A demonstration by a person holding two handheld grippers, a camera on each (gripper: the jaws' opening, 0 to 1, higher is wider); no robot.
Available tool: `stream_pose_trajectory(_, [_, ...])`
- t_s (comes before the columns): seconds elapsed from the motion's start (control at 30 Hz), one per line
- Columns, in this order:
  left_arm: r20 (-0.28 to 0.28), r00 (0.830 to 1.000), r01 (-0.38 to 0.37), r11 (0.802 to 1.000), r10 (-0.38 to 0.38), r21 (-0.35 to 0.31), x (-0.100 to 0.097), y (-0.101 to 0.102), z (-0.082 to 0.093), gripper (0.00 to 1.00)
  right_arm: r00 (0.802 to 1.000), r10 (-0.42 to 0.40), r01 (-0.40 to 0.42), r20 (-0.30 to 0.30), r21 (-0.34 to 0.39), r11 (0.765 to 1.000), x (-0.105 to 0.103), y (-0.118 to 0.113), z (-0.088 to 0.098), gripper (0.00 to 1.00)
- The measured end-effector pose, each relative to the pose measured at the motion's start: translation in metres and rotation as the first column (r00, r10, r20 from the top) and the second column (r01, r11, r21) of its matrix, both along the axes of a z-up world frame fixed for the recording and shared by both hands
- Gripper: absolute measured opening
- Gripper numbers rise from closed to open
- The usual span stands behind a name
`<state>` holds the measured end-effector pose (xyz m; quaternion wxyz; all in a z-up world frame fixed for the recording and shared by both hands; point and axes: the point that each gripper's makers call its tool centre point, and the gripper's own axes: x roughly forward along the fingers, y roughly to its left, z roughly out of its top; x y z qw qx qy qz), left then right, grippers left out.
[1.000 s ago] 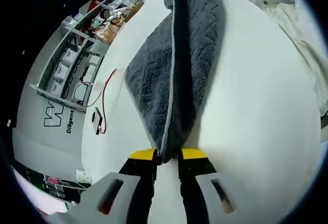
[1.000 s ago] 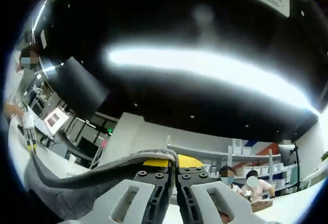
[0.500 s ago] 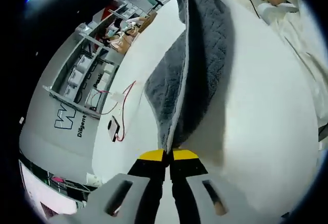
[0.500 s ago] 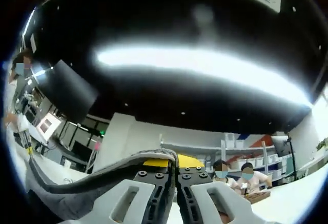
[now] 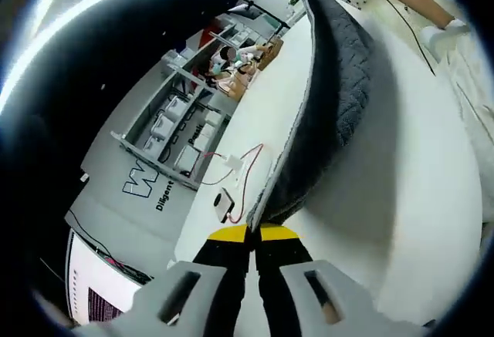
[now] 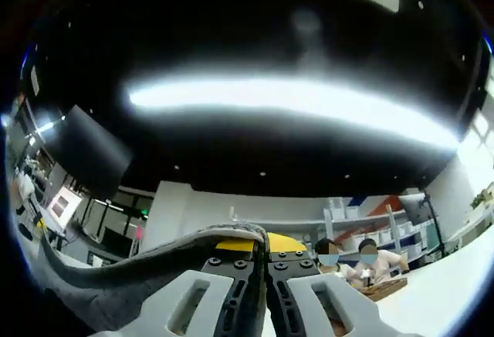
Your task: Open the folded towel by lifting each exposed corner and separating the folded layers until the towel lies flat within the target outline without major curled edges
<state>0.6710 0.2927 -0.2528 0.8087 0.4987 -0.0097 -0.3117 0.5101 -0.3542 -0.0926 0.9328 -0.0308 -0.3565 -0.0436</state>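
Note:
A dark grey towel [image 5: 332,106] with a pale hem hangs stretched in the air above the white table [image 5: 401,221]. My left gripper [image 5: 253,234] is shut on one corner of it, yellow-tipped jaws pressed together. In the right gripper view the right gripper [image 6: 262,242] is shut on another corner of the towel [image 6: 116,294], which droops away to the lower left. That view looks up at a dark ceiling. At the far end of the towel a person's hand and white sleeve [image 5: 417,5] reach in.
A red wire with a small black-and-white device [image 5: 226,202] lies on the table left of the towel. Grey shelving [image 5: 170,121] with bins stands beyond the table. Two people sit at a far desk [image 6: 347,264]. A long ceiling light [image 6: 293,98] glows overhead.
Both grippers have risen and tilted with the towel still held. The left view has swung up and the towel now hangs higher and more taut above the table.

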Motion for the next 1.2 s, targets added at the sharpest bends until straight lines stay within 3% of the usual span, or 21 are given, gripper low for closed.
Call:
stream_pose_trajectory(0.3, [0.107,0.994,-0.014,0.996,0.024,-0.087,-0.011,0.012,0.036,0.02,0.998,0.005,-0.008,0.068,0.051,0.999,-0.002,-0.005,0.007,0.0])
stream_pose_trajectory(0.4, [0.136,0.99,-0.018,0.995,0.031,-0.096,-0.017,0.016,0.045,0.02,0.992,-0.017,0.009,0.122,0.068,0.998,-0.008,-0.009,0.013,0.0])
stream_pose_trajectory(0.53, [0.191,0.981,-0.022,0.993,0.045,-0.12,-0.029,0.021,0.062,0.02,0.988,-0.008,-0.004,0.155,0.075,0.997,-0.012,-0.009,0.018,0.0])
stream_pose_trajectory(0.63, [0.241,0.969,-0.003,0.984,0.046,-0.177,-0.043,0.021,0.082,0.02,0.985,-0.003,-0.01,0.171,0.077,0.997,-0.011,-0.007,0.02,0.0])
stream_pose_trajectory(0.83, [0.278,0.959,0.0,0.98,0.057,-0.199,-0.064,0.027,0.099,0.02,0.981,-0.03,0.009,0.192,0.113,0.994,-0.009,-0.009,0.023,0.0])
stream_pose_trajectory(0.97, [0.311,0.949,0.039,0.957,0.054,-0.287,-0.083,0.031,0.118,0.02,0.976,-0.032,0.008,0.218,0.111,0.994,-0.01,-0.003,0.028,0.0])
stream_pose_trajectory(1.2, [0.342,0.937,0.037,0.949,0.076,-0.314,-0.098,0.042,0.127,0.02,0.966,-0.026,-0.015,0.257,0.158,0.987,-0.012,-0.001,0.036,0.0])
